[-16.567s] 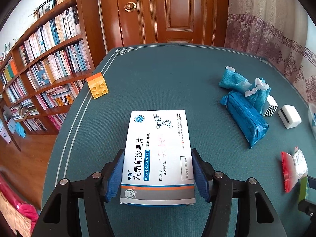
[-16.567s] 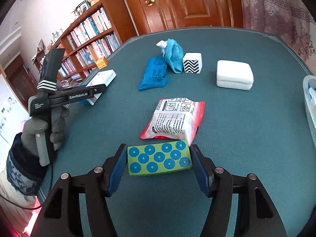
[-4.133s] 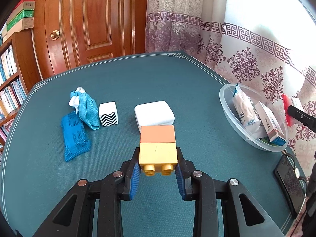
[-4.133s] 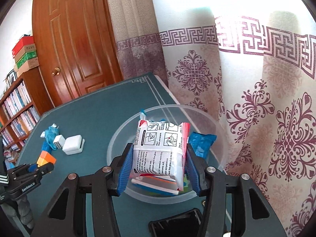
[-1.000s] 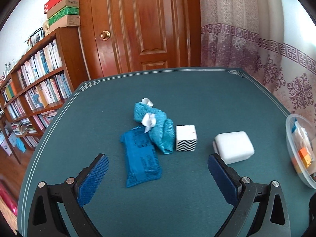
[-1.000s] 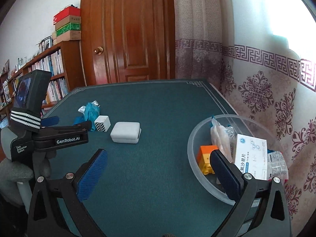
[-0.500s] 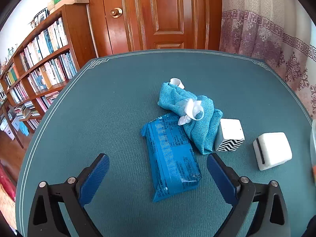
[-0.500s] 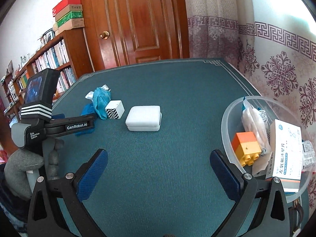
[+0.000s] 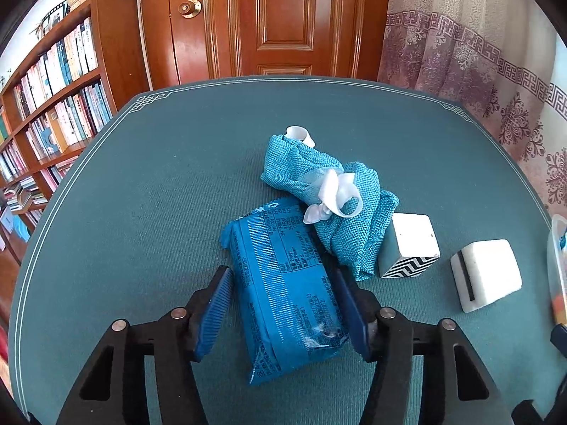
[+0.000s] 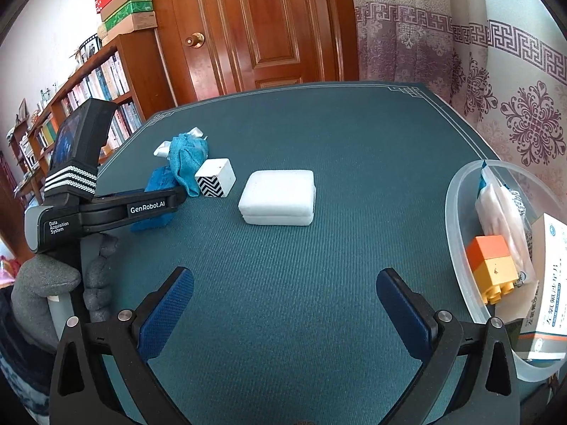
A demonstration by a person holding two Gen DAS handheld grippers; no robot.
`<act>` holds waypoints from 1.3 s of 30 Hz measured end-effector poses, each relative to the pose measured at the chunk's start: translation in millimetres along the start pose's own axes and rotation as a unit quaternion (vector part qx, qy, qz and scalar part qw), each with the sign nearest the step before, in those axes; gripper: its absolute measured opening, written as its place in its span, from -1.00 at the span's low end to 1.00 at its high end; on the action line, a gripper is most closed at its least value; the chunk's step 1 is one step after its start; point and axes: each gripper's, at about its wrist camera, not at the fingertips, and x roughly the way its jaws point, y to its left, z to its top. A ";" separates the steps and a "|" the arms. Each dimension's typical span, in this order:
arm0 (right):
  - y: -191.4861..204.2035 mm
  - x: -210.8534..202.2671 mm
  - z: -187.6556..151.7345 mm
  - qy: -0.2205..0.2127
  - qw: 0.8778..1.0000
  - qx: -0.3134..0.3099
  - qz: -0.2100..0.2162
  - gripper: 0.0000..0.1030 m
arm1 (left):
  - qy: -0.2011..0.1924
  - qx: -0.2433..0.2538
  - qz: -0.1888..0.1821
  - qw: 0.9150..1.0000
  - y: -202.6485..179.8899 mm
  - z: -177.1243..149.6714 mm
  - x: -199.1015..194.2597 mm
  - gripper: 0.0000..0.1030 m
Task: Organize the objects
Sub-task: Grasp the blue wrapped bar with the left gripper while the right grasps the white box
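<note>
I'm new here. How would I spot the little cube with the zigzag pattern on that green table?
Start at the green table before the wooden door. Left of the flat white block, touching the crumpled teal cloth, sits the small white cube. Only it has black-and-white chevron stripes on one side.

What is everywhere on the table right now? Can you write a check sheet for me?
Surface: teal table, cloth-like weave, white border line.
Job's things: blue packet, teal cloth bundle with white ribbon, zigzag cube, white foam block; in the clear bowl are an orange-yellow brick, a medicine box and packets.
Clutter: nothing seen.
Tongs: left tongs straddle the blue packet, small gap on the left side; right tongs wide open, holding nothing.
Cables: nothing seen.
Surroundings: wooden door, bookshelf, patterned curtain.
</note>
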 end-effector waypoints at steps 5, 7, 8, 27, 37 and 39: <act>2.7 6.5 5.1 0.002 1.000 0.002 -0.005 1.00 | -0.003 -0.019 -0.035 0.999 9.7 -2.2 -7.1 -0.06; 2.8 9.4 8.4 0.002 1.000 0.005 -0.007 1.00 | -0.004 -0.027 -0.042 0.999 14.5 -3.1 -11.6 -0.13; 2.8 11.2 10.6 0.003 1.000 0.007 -0.008 1.00 | -0.005 -0.031 -0.043 0.999 16.4 -3.7 -13.6 -0.15; 5.4 78.7 51.0 0.041 0.998 0.000 -0.045 0.81 | -0.014 -0.076 -0.012 0.997 45.0 -0.7 -21.4 -0.17; 14.6 92.1 55.0 0.060 0.994 -0.028 -0.083 0.76 | -0.021 -0.070 -0.017 0.997 40.8 -1.2 -24.9 -0.17; 14.4 92.1 54.5 0.058 0.994 -0.029 -0.085 0.76 | -0.024 -0.072 -0.018 0.997 41.0 -0.6 -26.8 -0.17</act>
